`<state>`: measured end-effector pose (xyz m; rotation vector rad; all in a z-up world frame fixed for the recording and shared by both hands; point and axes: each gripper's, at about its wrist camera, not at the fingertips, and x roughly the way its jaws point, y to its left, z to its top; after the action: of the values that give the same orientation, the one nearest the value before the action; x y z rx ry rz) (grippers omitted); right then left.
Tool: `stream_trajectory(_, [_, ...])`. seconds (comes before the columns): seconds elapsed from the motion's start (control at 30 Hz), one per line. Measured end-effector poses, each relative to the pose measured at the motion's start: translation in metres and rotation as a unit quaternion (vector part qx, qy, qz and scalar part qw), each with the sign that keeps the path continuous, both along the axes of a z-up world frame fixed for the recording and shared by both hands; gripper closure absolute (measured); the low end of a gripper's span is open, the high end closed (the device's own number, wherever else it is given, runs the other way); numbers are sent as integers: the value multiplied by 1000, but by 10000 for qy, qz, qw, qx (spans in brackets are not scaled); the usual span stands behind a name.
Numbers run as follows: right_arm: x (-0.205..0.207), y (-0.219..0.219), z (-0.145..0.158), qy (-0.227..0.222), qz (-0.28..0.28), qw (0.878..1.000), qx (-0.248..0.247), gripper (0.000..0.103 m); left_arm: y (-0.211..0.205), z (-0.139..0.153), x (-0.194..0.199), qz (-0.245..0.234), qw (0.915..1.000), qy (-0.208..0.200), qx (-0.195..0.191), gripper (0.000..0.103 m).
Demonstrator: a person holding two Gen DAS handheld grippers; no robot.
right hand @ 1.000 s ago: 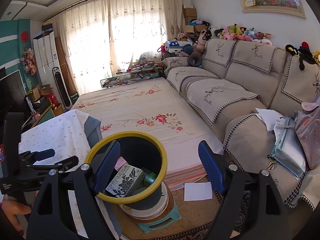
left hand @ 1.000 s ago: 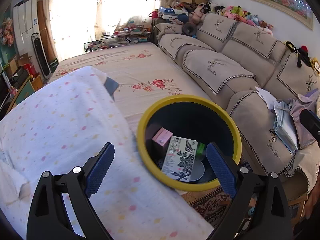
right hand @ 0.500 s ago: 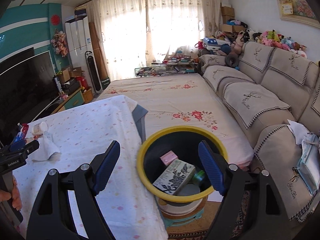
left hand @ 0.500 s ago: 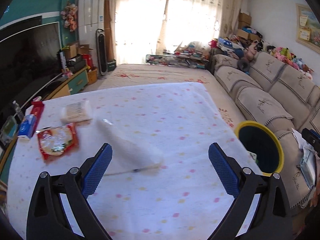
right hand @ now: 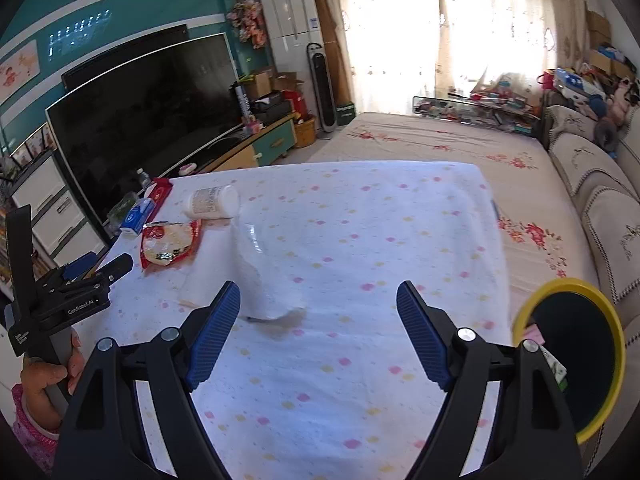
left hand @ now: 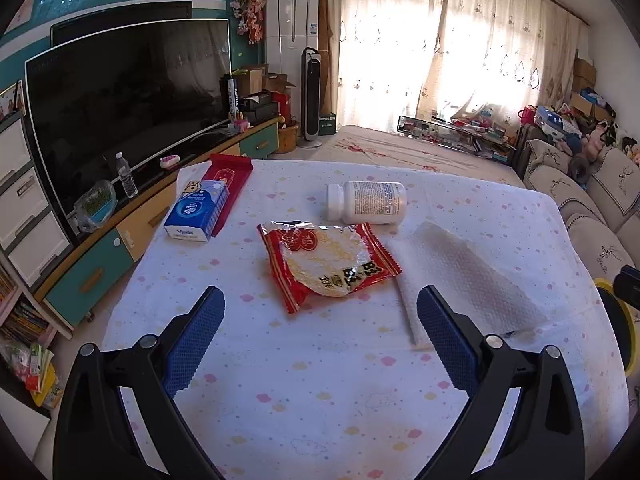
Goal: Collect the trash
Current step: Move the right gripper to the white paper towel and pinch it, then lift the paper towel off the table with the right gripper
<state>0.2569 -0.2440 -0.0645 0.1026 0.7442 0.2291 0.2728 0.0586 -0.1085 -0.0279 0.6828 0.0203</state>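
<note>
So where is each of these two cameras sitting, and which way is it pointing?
Left wrist: sits on the left gripper, looking down along its open blue fingers at the snack packet, pill bottle and paper towel on the table.
Right wrist: sits on the right gripper, open, over the same table; the left hand and the yellow-rimmed bin show.
Shared: packet, bottle, towel, television, and a sliver of the bin.
</note>
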Motion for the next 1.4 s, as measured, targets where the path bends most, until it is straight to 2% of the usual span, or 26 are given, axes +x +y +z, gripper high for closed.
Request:
stream_trajectory(0.13, [42,40,-19,264,364,9988,-203,27,-2,-4,-3,-68,10000,18,-12,8])
stream_trajectory(0.3, [74,70,-43,472,543,9963,-477,27,-17,-10,-2,-258,9995,198,-13,8])
stream_trajectory(0.5, [79,98,-63,575,926,9910,-780,51,-17,-11,-2,-196,9995,228,-130,8])
stream_trajectory(0.57, [76,102,-66,507,915,9904,-902,70,-16,-11,-2,-175,9994,236,-158,8])
stream_trajectory(0.77, [64,97,-53,130,918,9927,-769,79,-19,-14,-2,-206,9994,255,-121,8])
stream_trajectory(0.97, [56,72,-27,-37,912,9957,-167,78,-20,-14,-2,-208,9994,248,-91,8])
stream_trajectory(1.13, [58,65,-30,135,901,9954,-303,77,-22,-16,-1,-209,9994,270,-70,8])
stream_trajectory(1.2, [60,63,-35,207,851,9955,-364,75,-23,-16,-1,-210,9994,272,-59,8])
stream_trajectory(1.23, [59,64,-38,222,828,9956,-381,71,-23,-16,-1,-212,9994,273,-62,8])
stream_trajectory(1.4, [60,60,-41,239,696,9962,-469,69,-25,-17,-1,-236,9993,289,-34,8])
